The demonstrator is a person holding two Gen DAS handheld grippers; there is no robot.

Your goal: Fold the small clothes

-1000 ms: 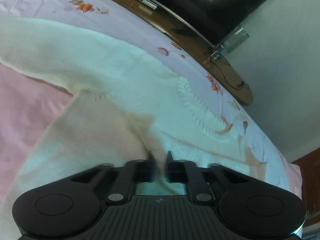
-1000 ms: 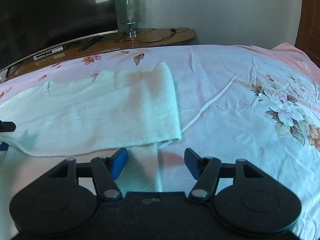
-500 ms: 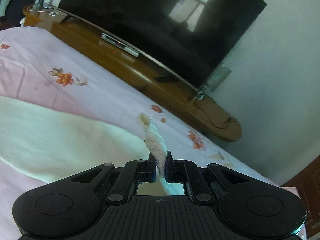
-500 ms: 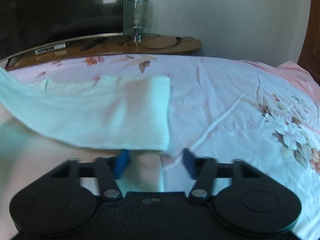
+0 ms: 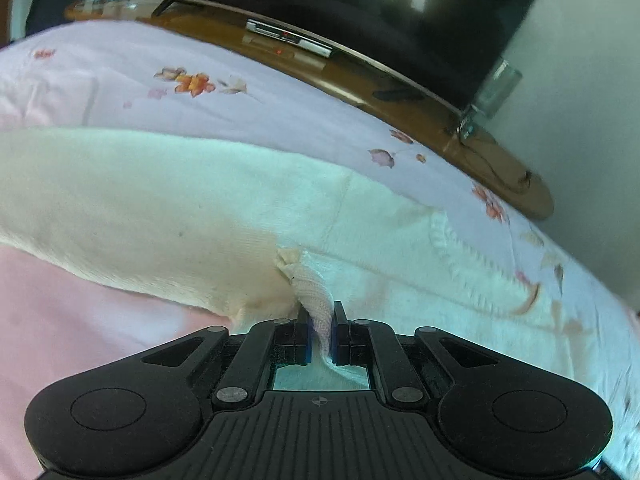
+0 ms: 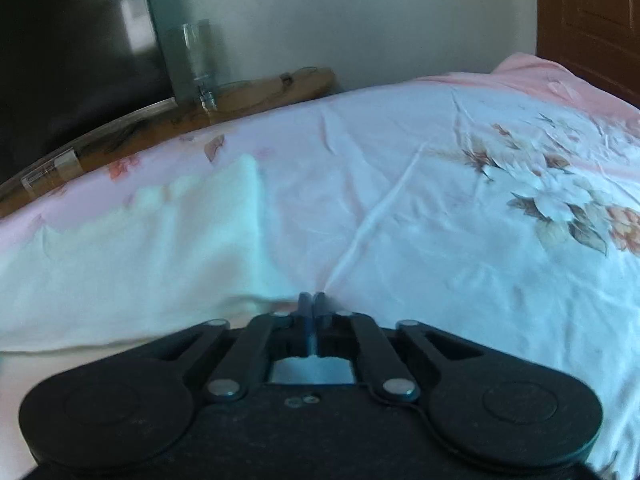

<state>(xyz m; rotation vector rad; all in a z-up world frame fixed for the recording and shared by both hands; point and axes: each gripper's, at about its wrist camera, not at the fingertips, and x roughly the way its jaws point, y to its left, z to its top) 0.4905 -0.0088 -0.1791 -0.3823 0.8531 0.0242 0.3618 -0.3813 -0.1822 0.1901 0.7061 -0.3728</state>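
A cream knit sweater (image 5: 180,208) lies spread on the floral bedsheet (image 5: 280,108), its ribbed collar (image 5: 460,252) off to the right. My left gripper (image 5: 320,316) is shut on a bunched fold of the sweater, which stands up between the pads. In the right wrist view the sweater (image 6: 140,264) fills the left half, its folded edge running down to my right gripper (image 6: 309,300). That gripper's jaws are closing and stand together at the hem. The blur hides whether any fabric is caught between them.
A wooden TV stand (image 5: 360,80) with a dark TV (image 5: 360,0) and a glass lamp (image 5: 496,88) runs along the bed's far side. A brown door (image 6: 592,20) stands at the right. Bare flowered sheet (image 6: 440,200) stretches right of the sweater, and pink bedding (image 5: 80,320) lies at the near left.
My right gripper's jaws went from wide open to together at the sweater's edge. The left gripper, still pinching the fold, lifted it and then came back low over the sweater.
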